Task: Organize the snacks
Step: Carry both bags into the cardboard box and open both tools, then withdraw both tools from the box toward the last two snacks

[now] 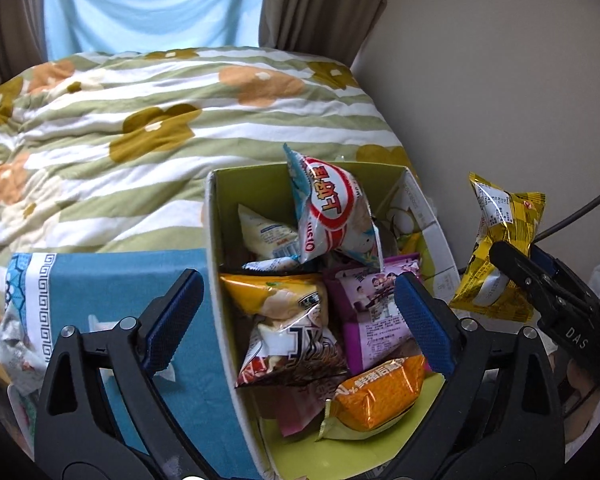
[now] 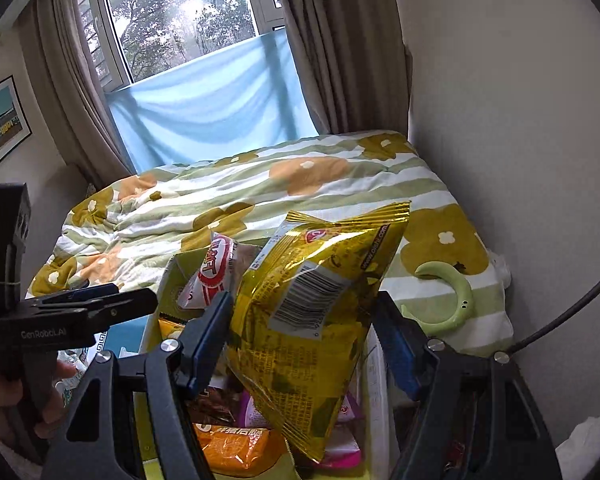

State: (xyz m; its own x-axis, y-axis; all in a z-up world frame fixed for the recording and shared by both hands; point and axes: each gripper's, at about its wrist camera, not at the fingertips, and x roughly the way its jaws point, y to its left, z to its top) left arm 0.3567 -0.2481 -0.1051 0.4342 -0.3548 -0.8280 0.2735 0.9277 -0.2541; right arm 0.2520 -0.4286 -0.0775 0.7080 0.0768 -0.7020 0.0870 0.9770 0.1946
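- The right gripper (image 2: 300,344) has its fingers clamped on a yellow snack bag (image 2: 316,312), held above the green-lined box (image 1: 252,184); in the left wrist view that bag (image 1: 500,248) hangs just right of the box.
- The left gripper (image 1: 296,320) hovers over the box with its fingers (image 1: 172,320) wide apart, holding nothing.
- The box holds a red-and-white packet (image 1: 332,212) leaning upright, an orange packet (image 1: 380,396), and a purple packet (image 1: 372,312); it sits on a bed with a floral quilt (image 1: 140,128), beside a blue box (image 1: 120,292).
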